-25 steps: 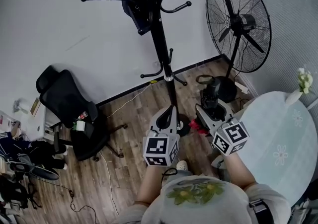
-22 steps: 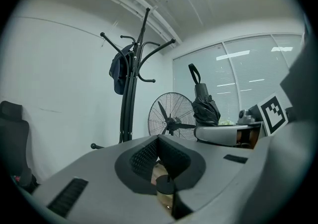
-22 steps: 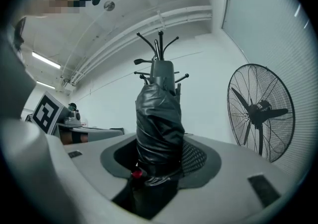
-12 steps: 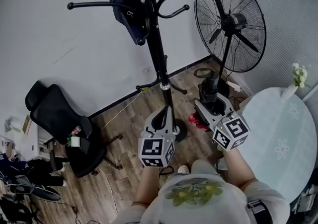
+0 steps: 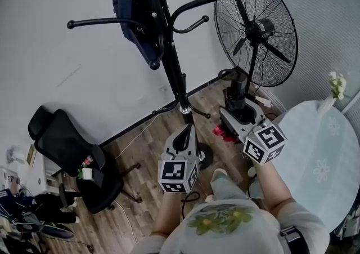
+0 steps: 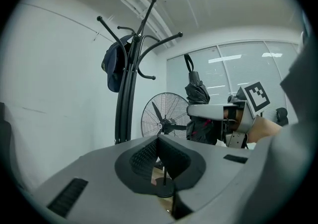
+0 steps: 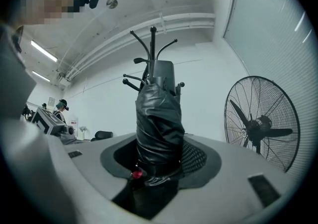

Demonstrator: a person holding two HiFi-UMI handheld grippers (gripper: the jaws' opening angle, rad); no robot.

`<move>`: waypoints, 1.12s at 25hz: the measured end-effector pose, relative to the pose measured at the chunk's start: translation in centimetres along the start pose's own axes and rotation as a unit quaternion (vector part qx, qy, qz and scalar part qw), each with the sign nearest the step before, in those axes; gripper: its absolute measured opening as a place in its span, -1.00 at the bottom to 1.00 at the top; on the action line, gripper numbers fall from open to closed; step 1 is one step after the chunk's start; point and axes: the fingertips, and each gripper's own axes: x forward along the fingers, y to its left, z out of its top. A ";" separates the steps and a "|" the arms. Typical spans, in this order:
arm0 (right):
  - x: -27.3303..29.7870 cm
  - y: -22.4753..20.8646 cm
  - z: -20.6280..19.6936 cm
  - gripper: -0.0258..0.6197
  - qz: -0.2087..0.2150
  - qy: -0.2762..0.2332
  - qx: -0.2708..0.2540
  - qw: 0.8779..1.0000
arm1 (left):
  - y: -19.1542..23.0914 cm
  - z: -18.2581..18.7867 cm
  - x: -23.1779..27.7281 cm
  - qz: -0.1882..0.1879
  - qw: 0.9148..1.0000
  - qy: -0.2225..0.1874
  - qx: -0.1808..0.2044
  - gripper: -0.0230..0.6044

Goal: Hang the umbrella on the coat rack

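The black coat rack stands against the white wall, with curved hooks at its top and a dark blue cap on one of them. My right gripper is shut on a folded black umbrella, held upright to the right of the rack's pole. In the right gripper view the umbrella fills the jaws, and the rack's hooks show above it. My left gripper is shut and empty, in front of the rack's base. The left gripper view shows its closed jaws, the rack and the umbrella.
A large black standing fan is right of the rack. A round pale table with a small flower vase is at the right. A black office chair and clutter sit at the left. A cable runs along the wooden floor.
Both grippers have moved closer to the coat rack. The right gripper has risen a little with the umbrella still in it.
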 end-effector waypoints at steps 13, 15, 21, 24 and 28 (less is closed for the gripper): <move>6.0 -4.1 4.0 -0.24 0.024 -0.021 -0.015 0.999 | 2.2 2.4 5.7 0.002 1.000 -0.001 0.022 -0.91; 6.9 -4.7 4.4 -0.24 0.027 -0.023 -0.016 0.999 | 2.5 2.5 6.4 0.002 1.000 -0.002 0.023 -0.91; 9.1 -6.3 5.2 -0.24 0.033 -0.025 -0.019 0.999 | 3.2 2.7 8.0 0.008 1.000 -0.002 0.024 -0.91; 10.1 -7.1 5.3 -0.24 0.036 -0.023 -0.017 0.999 | 3.7 2.7 8.7 0.013 1.000 -0.002 0.023 -0.91; 11.6 -8.2 5.3 -0.24 0.040 -0.021 -0.012 0.999 | 4.5 2.6 9.4 0.020 1.000 -0.001 0.020 -0.91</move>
